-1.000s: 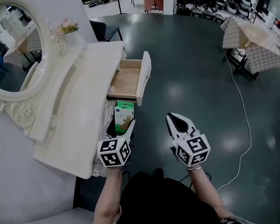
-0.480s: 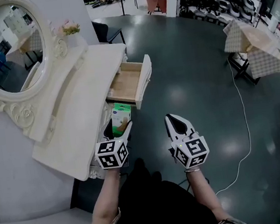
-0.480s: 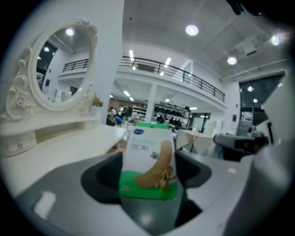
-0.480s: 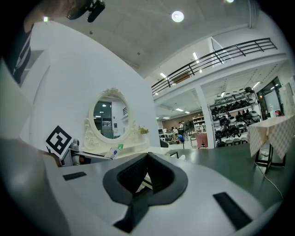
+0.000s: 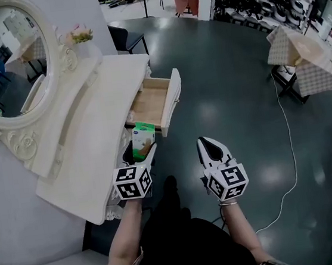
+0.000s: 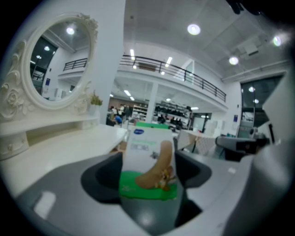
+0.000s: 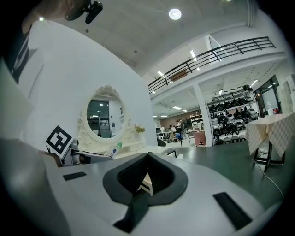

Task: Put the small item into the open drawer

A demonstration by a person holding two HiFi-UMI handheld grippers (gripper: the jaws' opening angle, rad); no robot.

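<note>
Round ceiling lamps [image 6: 193, 29] high above the left claw [image 5: 142, 154] give bright, even light, and they glare as pale patches on the glossy dark floor [image 5: 236, 72] ahead of and to the right of the right claw [image 5: 209, 144]. Both claw views bow strongly and go black at the corners. The box [image 6: 148, 161] between the left claw's jaws and the near claw bodies look soft, the hall beyond sharper.
</note>
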